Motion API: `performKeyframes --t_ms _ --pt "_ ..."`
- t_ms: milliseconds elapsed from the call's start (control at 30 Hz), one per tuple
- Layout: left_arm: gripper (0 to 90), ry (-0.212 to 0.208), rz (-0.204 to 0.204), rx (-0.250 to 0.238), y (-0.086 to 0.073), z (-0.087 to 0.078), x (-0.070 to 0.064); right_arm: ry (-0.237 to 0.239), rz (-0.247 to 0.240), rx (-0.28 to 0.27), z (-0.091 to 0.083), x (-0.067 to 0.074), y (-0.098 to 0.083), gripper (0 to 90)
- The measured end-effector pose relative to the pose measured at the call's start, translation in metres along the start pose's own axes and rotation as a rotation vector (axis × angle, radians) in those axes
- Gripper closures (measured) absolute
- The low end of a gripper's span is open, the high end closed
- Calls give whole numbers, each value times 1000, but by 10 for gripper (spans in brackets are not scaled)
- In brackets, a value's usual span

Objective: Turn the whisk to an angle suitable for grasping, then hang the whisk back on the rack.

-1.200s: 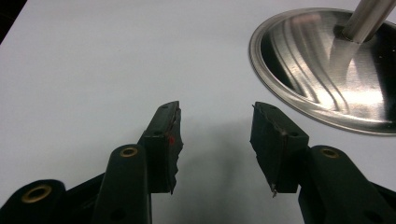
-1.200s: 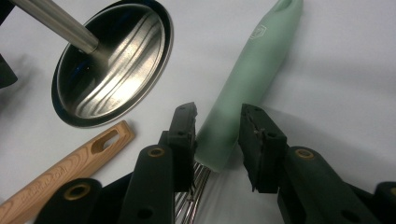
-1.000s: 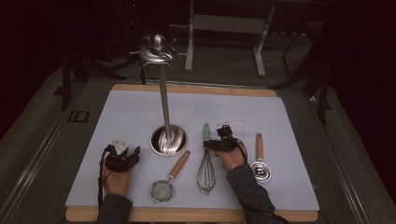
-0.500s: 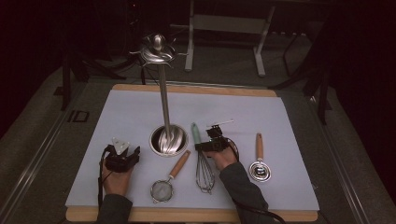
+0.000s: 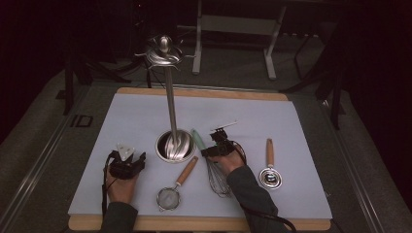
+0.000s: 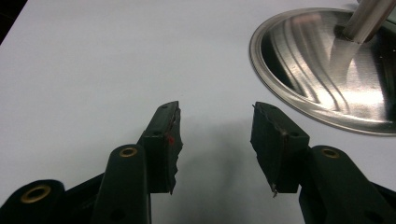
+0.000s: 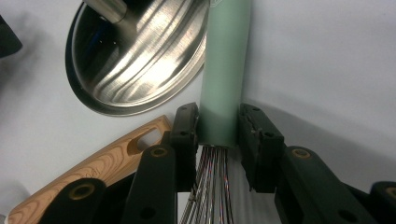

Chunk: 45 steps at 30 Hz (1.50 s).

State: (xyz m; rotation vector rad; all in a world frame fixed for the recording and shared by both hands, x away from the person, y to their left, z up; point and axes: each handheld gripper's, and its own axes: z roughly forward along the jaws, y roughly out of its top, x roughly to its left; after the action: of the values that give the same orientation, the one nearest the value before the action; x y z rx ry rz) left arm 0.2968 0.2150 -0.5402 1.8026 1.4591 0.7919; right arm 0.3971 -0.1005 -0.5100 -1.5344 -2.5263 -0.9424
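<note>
A whisk (image 5: 219, 180) with a pale green handle (image 7: 225, 70) lies on the white mat, and its handle tip is next to the steel stand's round base (image 5: 172, 145). My right gripper (image 5: 214, 147) straddles the handle where the wires (image 7: 210, 186) begin. Its jaws have just been closing, and in the right gripper view (image 7: 218, 135) both pads rest against the handle. My left gripper (image 5: 130, 160) rests on the mat left of the base. It is open, with only bare mat between its jaws (image 6: 215, 135).
The stand's tall pole ends in a hooked top (image 5: 164, 51). A small strainer with a wooden handle (image 5: 177, 185) lies in front of the base. A steel scoop with a wooden handle (image 5: 268, 167) lies to the right. The mat (image 5: 291, 121) covers a wooden board.
My right hand has moved left, from near the scoop onto the whisk's handle. The handle has swung left toward the stand's base. The left gripper has stayed still.
</note>
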Motion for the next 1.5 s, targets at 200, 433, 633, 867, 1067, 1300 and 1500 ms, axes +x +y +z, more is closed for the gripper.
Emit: performKeyframes --t_ms 200,433,633,867,1067,1300,1500 --pt "524 1 0 1 0 0 0 8 2 43 8 -1 5 671" --pt "523 0 -1 0 0 0 0 12 14 23 5 2 5 693" --pt "523 1 0 0 0 0 0 37 21 -2 -3 0 3 695" --pt "523 1 -1 1 0 0 0 71 12 -53 -17 -2 1 695" --pt "524 1 -1 1 0 0 0 80 8 -89 -25 -4 0 695" --pt "524 2 0 0 0 0 0 93 14 -120 -34 -9 0 695" --pt "523 2 -1 0 0 0 0 114 19 -120 -38 -12 -1 695"
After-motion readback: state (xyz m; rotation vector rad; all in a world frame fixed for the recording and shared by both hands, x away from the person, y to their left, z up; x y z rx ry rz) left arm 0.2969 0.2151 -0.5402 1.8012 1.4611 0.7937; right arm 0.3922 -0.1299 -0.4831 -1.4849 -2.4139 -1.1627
